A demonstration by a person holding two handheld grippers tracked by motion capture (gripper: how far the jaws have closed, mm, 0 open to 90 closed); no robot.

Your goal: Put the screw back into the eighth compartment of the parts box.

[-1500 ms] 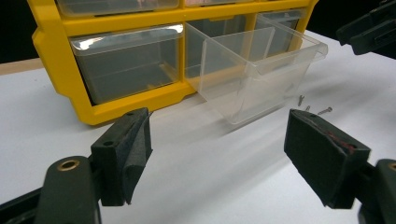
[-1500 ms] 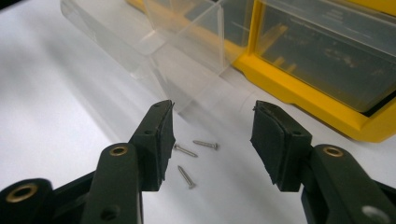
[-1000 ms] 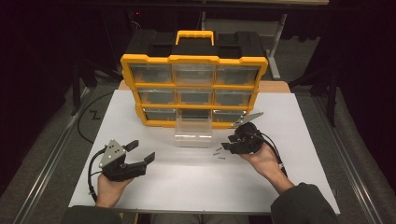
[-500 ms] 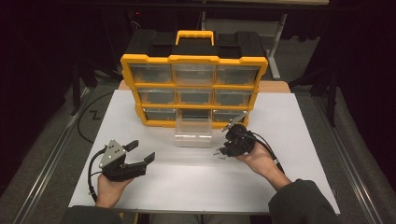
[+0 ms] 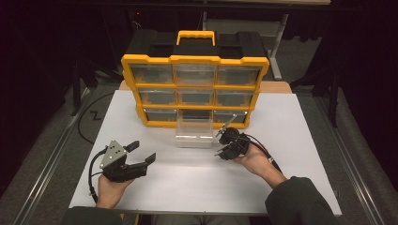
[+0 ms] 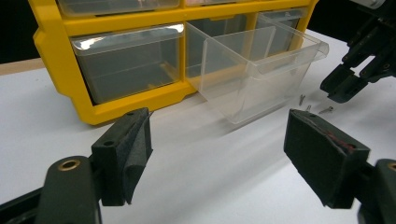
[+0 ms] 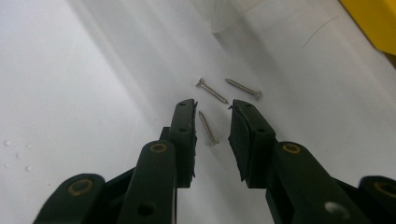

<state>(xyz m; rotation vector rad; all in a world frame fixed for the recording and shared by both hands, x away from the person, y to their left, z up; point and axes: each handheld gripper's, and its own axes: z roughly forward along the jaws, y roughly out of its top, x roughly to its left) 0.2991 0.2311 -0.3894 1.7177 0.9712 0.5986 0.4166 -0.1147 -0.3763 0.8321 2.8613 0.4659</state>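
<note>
My right claw (image 7: 212, 121) points down at the white table (image 5: 187, 178), its jaws narrowed but not yet pressing: they have just been closing, and a small silver wood screw (image 7: 207, 127) lies between them, loose on the table. Its long axis runs nearly along the jaws, head toward me and tip away, and it lies closer to the jaw at the left of the right gripper view, almost touching that pad. I judge the pinch has to catch it across its thin shank, so a small turn of my wrist might seat it better.

Just beyond it lie two more silver screws (image 7: 212, 91), (image 7: 243, 88), near each other and slanting across the view, clear of my jaws but close enough to be nudged.

My left claw (image 5: 133, 161) rests wide open and empty at the near left, well apart from the screws, so the right is the nearer hand.

Farther off, the clear plastic drawer (image 5: 194, 132) stands pulled out of the yellow-framed organiser cabinet (image 5: 195, 89), just beside the screws; open table lies on my near side
</note>
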